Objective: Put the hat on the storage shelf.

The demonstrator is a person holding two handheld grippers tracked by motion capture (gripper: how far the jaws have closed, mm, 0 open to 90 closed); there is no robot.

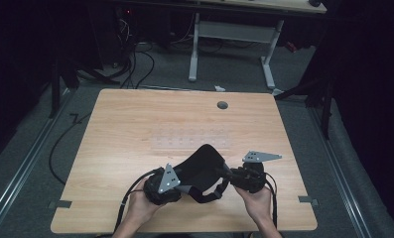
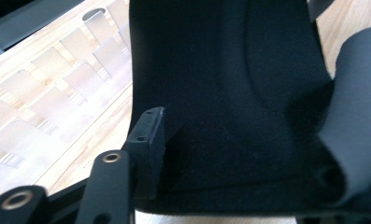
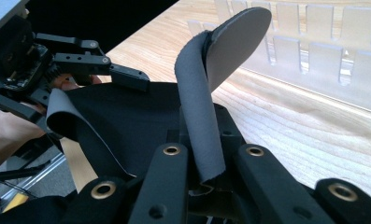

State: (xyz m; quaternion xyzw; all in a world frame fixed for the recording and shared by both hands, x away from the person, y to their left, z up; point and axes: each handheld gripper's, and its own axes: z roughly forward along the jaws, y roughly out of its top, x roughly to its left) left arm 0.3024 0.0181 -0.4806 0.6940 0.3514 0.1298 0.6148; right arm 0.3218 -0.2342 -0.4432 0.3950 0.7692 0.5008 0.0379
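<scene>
A black padded fabric piece (image 1: pixel 204 161) with grey straps lies between both grippers near the table's front edge. My right gripper (image 1: pixel 226 173) points left and is shut on a grey strap (image 3: pixel 197 107), which curls upward from between its jaws (image 3: pixel 206 161). My left gripper (image 1: pixel 184 179) points right at the fabric's other end. Its upper finger (image 3: pixel 127 77) hovers just over the black fabric (image 3: pixel 127 121), with the jaws still apart. In the left gripper view one finger (image 2: pixel 150 135) sits at the fabric's edge (image 2: pixel 230 93); the other finger is hidden.
A clear plastic rack (image 1: pixel 189 139) with several slots lies flat on the wooden table (image 1: pixel 135 114) just beyond the fabric. A round cable hole (image 1: pixel 222 105) sits near the far edge. Past the table stand another desk's white legs (image 1: pixel 269 59) and floor cables (image 1: pixel 135 64).
</scene>
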